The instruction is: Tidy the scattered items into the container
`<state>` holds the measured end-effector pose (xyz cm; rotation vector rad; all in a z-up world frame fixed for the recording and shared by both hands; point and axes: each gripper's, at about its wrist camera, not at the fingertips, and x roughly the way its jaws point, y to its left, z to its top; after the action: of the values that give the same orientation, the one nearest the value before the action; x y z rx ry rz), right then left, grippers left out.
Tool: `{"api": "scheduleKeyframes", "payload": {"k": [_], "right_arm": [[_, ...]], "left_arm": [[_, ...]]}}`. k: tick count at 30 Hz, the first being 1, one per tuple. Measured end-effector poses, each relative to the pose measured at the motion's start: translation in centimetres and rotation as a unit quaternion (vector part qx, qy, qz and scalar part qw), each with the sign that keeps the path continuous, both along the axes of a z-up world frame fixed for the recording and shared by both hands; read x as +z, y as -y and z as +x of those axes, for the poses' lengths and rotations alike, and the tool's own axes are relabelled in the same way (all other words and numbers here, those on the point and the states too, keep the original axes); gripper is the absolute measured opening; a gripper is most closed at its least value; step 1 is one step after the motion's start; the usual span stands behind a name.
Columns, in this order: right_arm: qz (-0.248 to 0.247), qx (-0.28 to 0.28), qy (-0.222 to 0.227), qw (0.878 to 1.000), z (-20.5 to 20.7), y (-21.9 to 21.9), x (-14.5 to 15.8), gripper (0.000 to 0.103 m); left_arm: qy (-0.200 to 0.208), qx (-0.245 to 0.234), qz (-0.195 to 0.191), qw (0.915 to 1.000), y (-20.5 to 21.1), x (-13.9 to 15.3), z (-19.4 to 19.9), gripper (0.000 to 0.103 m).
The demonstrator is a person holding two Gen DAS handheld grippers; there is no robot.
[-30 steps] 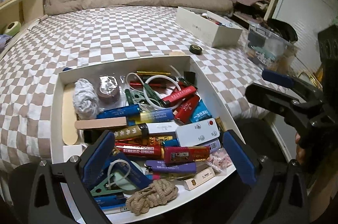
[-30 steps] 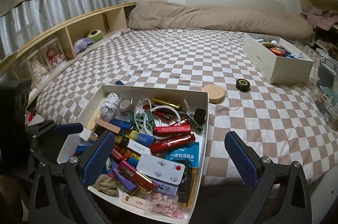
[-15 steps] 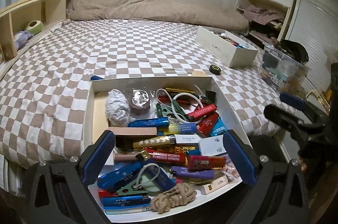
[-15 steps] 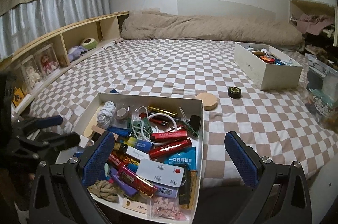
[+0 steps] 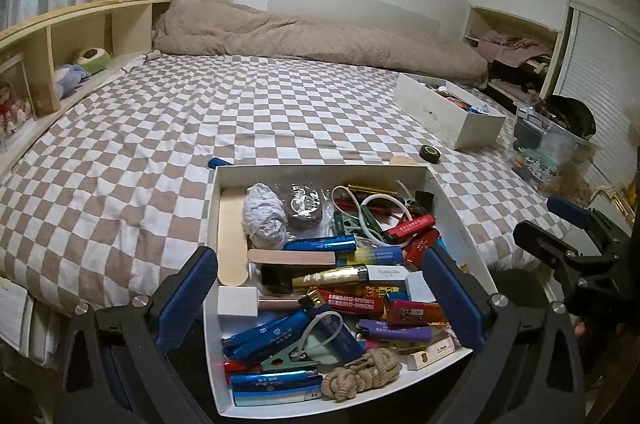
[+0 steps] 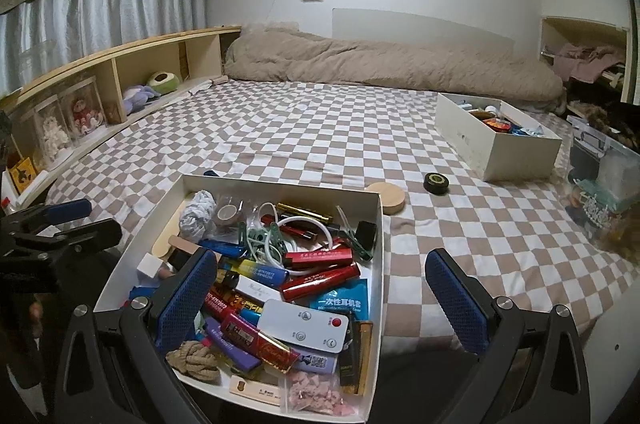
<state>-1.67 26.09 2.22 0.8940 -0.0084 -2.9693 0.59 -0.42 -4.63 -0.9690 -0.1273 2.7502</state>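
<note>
left tongs (image 5: 320, 292) spread wide, gripping nothing, hovering over the near end of the white box (image 5: 452, 207). right tongs (image 6: 322, 294) likewise parted and empty, straddling that box's right wall from the near side. each visible at the edge of the other's view, well apart.

box sitting at the near edge of the bed (image 6: 320, 127), crammed with lighters, clips, a white cable loop, a rope knot (image 5: 362, 378) and a white remote (image 6: 306, 324). still loose on the checked sheet: a round wooden lid (image 6: 387, 197) just beside the far right corner of the box, a black tape roll (image 6: 436, 182) a little beyond it, and a small blue item (image 5: 219, 161) touching the far left corner outside. a second white box (image 6: 496, 139) farther off, near the beige duvet.

likely trouble: lid flat and low on soft bedding, so pads may skid off its rim or pinch the sheet instead. tape roll liable to roll if nudged. box already heaped and overhanging the bed edge a little, so a hard drop could spill pieces or tip it.
</note>
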Motion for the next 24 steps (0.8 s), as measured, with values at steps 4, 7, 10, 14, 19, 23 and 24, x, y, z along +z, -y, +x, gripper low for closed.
{"api": "scheduleKeyframes", "payload": {"k": [4, 7, 10, 14, 19, 23, 24], "right_arm": [[-0.004, -0.006, -0.001, 1.0, 0.2, -0.3, -0.2, 0.103], [-0.01, -0.01, -0.001, 1.0, 0.3, -0.6, -0.3, 0.103], [-0.012, -0.013, 0.001, 1.0, 0.4, -0.8, -0.4, 0.103], [-0.012, -0.017, 0.002, 1.0, 0.5, -1.0, -0.5, 0.103], [-0.013, -0.02, 0.003, 1.0, 0.5, -1.2, -0.6, 0.103], [-0.015, -0.023, 0.004, 1.0, 0.5, -1.4, -0.7, 0.103], [-0.015, -0.023, 0.004, 1.0, 0.4, -1.4, -0.7, 0.103]], "left_arm": [[-0.005, 0.007, -0.009, 0.9999, 0.2, 0.0, 0.4, 0.103], [-0.012, 0.014, -0.02, 0.9996, 0.3, 0.1, 0.7, 0.103], [-0.017, 0.016, -0.029, 0.9993, 0.3, 0.1, 0.8, 0.103], [-0.019, 0.018, -0.038, 0.9989, 0.2, 0.0, 0.9, 0.103], [-0.017, 0.02, -0.04, 0.9989, 0.3, -0.2, 0.9, 0.103], [-0.017, 0.02, -0.043, 0.9987, 0.3, -0.2, 0.9, 0.103], [-0.018, 0.02, -0.043, 0.9987, 0.3, -0.2, 0.9, 0.103]]}}
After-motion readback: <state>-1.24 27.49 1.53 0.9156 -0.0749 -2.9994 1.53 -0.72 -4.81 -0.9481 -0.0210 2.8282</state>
